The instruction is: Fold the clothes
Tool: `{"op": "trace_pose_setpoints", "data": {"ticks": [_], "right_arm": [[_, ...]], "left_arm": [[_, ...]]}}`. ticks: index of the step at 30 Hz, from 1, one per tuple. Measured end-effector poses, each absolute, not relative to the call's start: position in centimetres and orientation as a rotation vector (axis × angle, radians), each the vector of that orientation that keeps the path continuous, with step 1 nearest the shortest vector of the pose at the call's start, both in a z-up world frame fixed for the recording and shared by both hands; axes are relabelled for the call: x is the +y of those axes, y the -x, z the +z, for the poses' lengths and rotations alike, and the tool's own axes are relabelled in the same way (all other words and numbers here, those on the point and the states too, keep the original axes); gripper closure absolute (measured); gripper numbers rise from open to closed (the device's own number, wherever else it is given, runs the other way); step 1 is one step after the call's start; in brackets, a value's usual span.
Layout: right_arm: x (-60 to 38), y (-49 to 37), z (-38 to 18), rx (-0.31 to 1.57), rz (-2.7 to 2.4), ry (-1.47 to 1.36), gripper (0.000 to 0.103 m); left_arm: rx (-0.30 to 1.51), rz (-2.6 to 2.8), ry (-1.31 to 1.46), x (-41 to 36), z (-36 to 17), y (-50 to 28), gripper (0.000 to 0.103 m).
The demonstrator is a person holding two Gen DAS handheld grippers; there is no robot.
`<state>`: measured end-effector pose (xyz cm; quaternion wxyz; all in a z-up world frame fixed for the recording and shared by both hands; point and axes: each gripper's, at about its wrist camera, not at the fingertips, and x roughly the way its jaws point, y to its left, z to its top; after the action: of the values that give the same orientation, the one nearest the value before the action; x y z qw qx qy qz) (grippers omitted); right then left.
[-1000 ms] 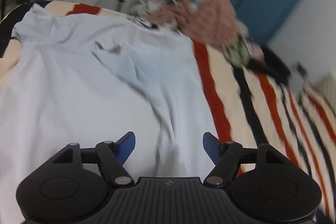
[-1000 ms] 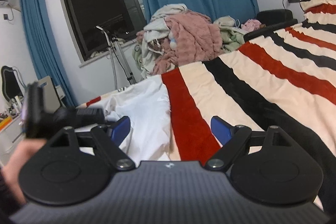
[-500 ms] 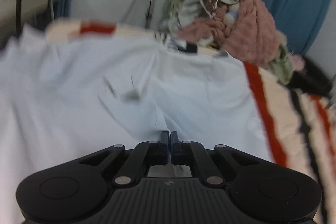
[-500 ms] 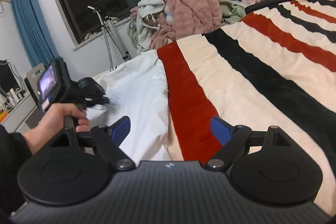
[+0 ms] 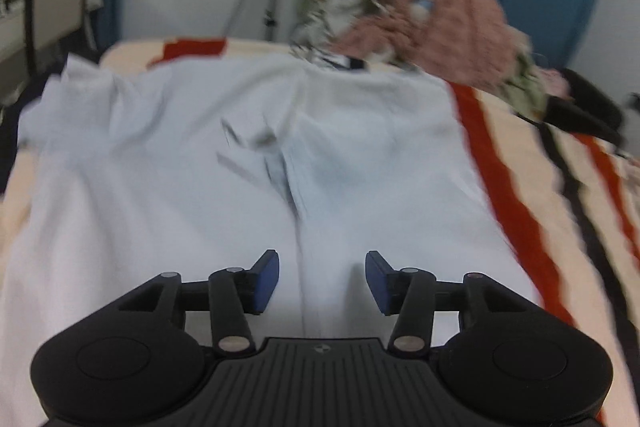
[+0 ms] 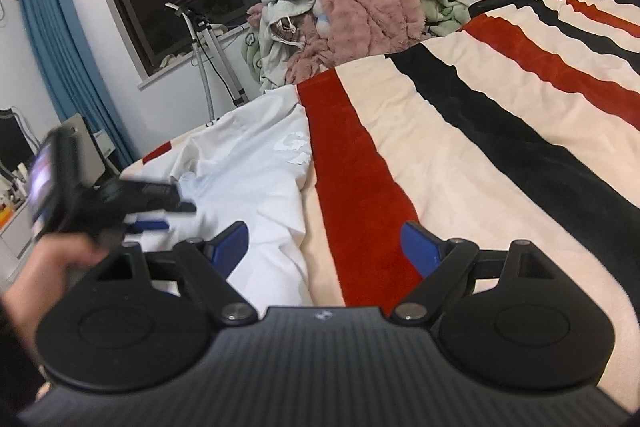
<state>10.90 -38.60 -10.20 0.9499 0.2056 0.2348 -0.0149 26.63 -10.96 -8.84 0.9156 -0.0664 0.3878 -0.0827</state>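
The left gripper point(image 5: 322, 277) is spread wide, empty, above a creased white shirt point(image 5: 248, 179) lying flat on the striped blanket point(image 5: 532, 195). The right gripper point(image 6: 324, 247) is also wide and empty, over the shirt's edge beside a red stripe point(image 6: 352, 179); fuzzy blanket runs bare rightward.

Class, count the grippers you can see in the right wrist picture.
2. The right gripper fills the foreground, open above the blanket. The left gripper hangs at far left over the white shirt.
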Motion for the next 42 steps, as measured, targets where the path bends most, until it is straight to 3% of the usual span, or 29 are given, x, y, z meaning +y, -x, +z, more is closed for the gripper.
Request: {"op": "trace_pose_setpoints", "data": {"ticks": [9, 15, 18, 22, 30, 33, 35, 37, 39, 42], "right_arm": [[-38.2, -9.2, -8.7, 0.421, -0.021, -0.381, 0.018], [-37.4, -8.2, -7.7, 0.426, -0.027, -0.350, 0.018], [-37.2, -6.9, -7.4, 0.427, -0.017, -0.348, 0.018], [-36.7, -4.8, -7.0, 0.418, -0.008, -0.331, 0.018], [-35.3, -3.5, -6.2, 0.403, 0.019, -0.290, 0.018], [-35.0, -3.3, -6.2, 0.401, 0.025, -0.276, 0.018], [-34.9, -3.1, -6.1, 0.389, 0.027, -0.274, 0.018], [-35.0, -2.8, -5.9, 0.369, 0.026, -0.274, 0.018], [-35.0, -2.6, -5.6, 0.349, 0.026, -0.275, 0.018], [-34.9, -2.2, -5.2, 0.317, 0.021, -0.272, 0.018]], "left_arm": [[0.929, -0.292, 0.206, -7.3, -8.5, -9.6, 0.048], [1.006, -0.372, 0.218, -7.5, -9.7, -3.2, 0.052], [1.042, -0.398, 0.181, -8.0, -10.5, -1.5, 0.062], [1.032, -0.404, 0.176, -7.5, -10.4, -0.5, 0.096], [0.977, -0.380, 0.060, -6.9, -10.3, 2.2, 0.099], [0.929, -0.373, 0.045, -6.7, -9.1, 2.1, 0.096], [0.893, -0.367, 0.041, -6.6, -8.2, 1.9, 0.087], [0.857, -0.361, 0.036, -6.5, -7.3, 1.6, 0.064], [0.821, -0.355, 0.031, -6.4, -6.3, 1.4, 0.051], [0.757, -0.330, 0.005, -6.4, -4.5, 0.7, 0.042]]}}
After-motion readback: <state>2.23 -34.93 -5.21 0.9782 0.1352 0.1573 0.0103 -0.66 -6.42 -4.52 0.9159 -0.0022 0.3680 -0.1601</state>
